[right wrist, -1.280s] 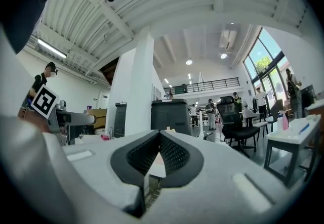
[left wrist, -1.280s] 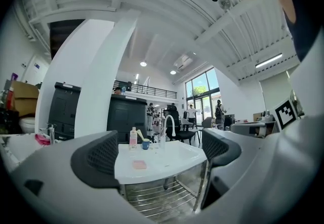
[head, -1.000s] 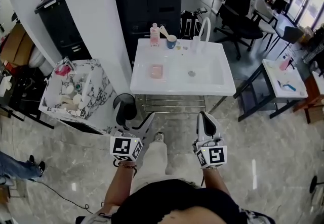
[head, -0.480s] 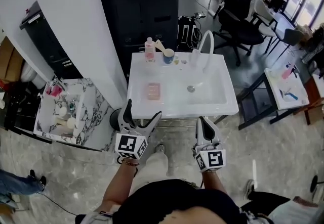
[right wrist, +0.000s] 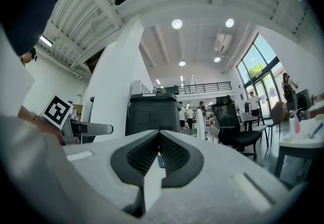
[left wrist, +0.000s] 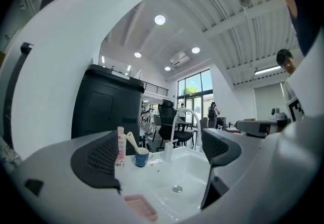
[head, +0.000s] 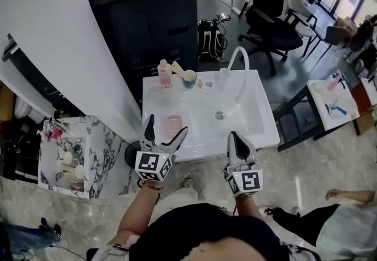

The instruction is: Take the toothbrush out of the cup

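- The toothbrush stands in the blue cup at the back left corner of the white sink. Its lower end is down in the cup and its pale, broad end is up.
- Its long axis is tilted, not upright. The top leans left, toward the pink bottle just beside the cup.
- Both forearms reach forward from the body, side by side, with the marker cubes turned up toward the head camera.
- The left gripper hangs over the sink's near left edge with its jaws spread wide and nothing between them. Its own view frames cup, toothbrush and bottle in the gap, well apart from the jaws.
- The right gripper sits at the near right edge with its jaws pressed together and empty — only a sliver of blue cup shows past the pads.
- A pink soap dish lies in the basin, near the left gripper.
- The white gooseneck faucet arches over the drain.
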`<state>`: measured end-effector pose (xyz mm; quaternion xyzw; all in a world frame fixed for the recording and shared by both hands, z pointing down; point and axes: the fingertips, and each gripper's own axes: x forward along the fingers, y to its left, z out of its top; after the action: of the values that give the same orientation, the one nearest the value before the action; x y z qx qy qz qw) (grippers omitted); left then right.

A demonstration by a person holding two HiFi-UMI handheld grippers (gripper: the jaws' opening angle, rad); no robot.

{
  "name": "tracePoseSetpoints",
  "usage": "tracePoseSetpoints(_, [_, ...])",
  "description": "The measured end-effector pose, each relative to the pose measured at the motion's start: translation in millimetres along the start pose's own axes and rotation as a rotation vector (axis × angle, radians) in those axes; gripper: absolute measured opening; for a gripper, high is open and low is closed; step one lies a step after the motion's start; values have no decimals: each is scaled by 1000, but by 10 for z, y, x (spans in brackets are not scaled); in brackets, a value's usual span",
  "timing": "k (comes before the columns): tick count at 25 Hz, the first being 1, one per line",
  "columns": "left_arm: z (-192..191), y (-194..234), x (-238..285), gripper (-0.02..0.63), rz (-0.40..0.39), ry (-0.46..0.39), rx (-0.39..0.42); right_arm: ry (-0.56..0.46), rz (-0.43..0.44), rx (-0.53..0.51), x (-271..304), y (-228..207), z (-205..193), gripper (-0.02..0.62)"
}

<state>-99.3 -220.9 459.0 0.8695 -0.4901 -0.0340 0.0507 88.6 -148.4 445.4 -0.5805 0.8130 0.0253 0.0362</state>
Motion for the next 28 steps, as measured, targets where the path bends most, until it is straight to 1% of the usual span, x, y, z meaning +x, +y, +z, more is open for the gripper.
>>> tracePoseSetpoints(3, [-67, 125, 260, 494, -4, 9, -19, 8, -3, 3, 184, -52, -55, 5])
tracePoseSetpoints(10, [-188, 314, 852, 494, -15, 41, -13, 40, 0, 14, 534, -223, -147, 5])
tracePoseSetpoints(13, [-263, 418, 1110, 494, 0, 57, -47, 43, 4, 19, 691, -349, -148, 5])
tracePoseSetpoints(16, [-388, 497, 1379, 494, 19, 80, -74, 48, 34, 18, 849, -433, -167, 5])
tracePoseSetpoints(23, [-649, 647, 1992, 494, 47, 146, -93, 44, 99, 10, 1238, -639, -128, 5])
tracePoseSetpoints(28, [-901, 832, 2283, 494, 75, 210, -126, 49, 135, 20, 1417, -697, -164, 5])
